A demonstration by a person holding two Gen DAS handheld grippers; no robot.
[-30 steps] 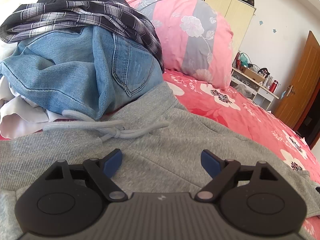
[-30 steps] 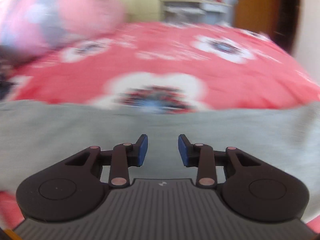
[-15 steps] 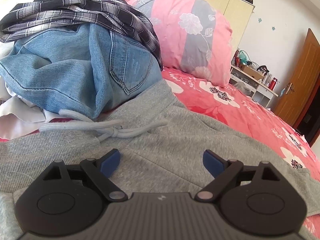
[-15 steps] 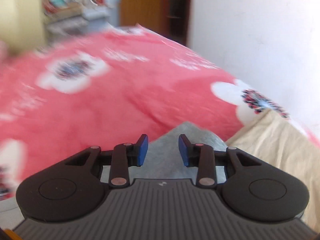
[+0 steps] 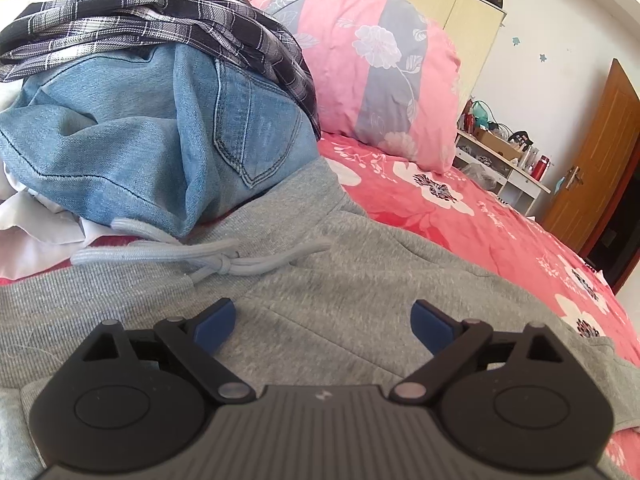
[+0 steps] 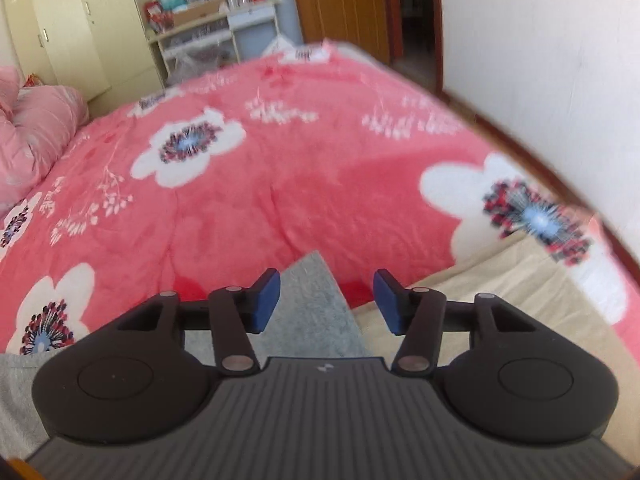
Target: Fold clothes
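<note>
While the grey sweatpants (image 5: pixel 360 280) are lying spread across the red floral bedspread (image 6: pixel 320 160), the left gripper (image 5: pixel 322 316) is hovering wide open over the waistband and the right gripper (image 6: pixel 326 296), also parted, is nearing a leg end, apparently lining up grasps.

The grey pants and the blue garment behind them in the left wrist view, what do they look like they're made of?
Grey pants: likely cotton sweat jersey, matte, with a fine heathered knit and a braided drawstring. Blue garment: denim, faded, with visible twill weave and stitched pocket seams.
</note>
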